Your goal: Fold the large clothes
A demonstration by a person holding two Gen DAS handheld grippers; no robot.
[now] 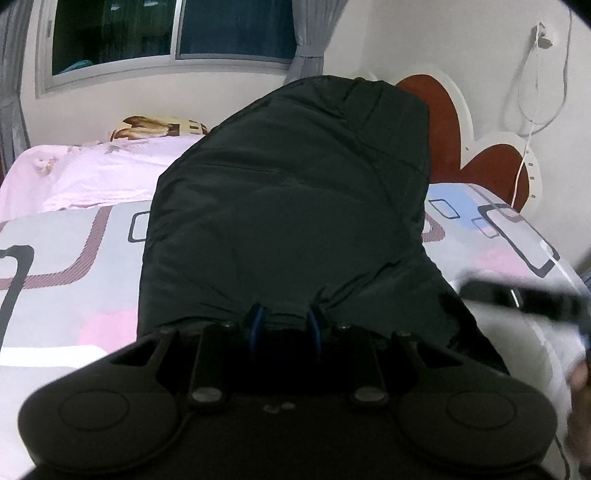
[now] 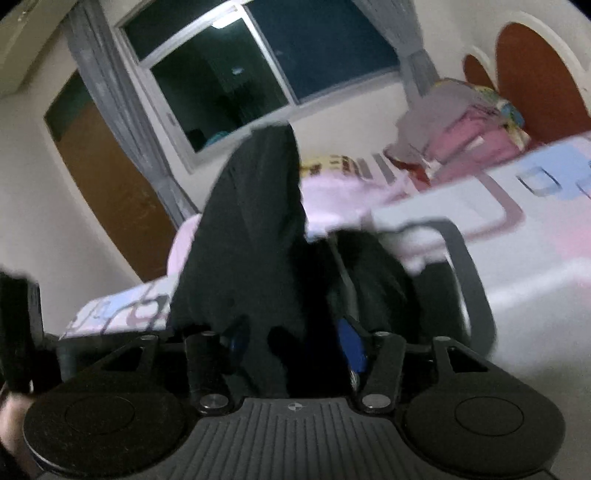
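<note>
Dark jacket [image 1: 288, 206] lifted over the bed [image 1: 66, 266], pinched by both hand-held grippers.

The left hand-held gripper [image 1: 285, 325] is clamped on the jacket's near edge, blue fingertips [image 1: 258, 321] biting bunched fabric. The right hand-held gripper [image 2: 295, 343] is likewise closed on the jacket [image 2: 255, 229], which rises before it. Behind lie a pink quilt [image 1: 110, 170], the window [image 1: 173, 29], and a red heart-shaped headboard [image 1: 443, 122].
</note>
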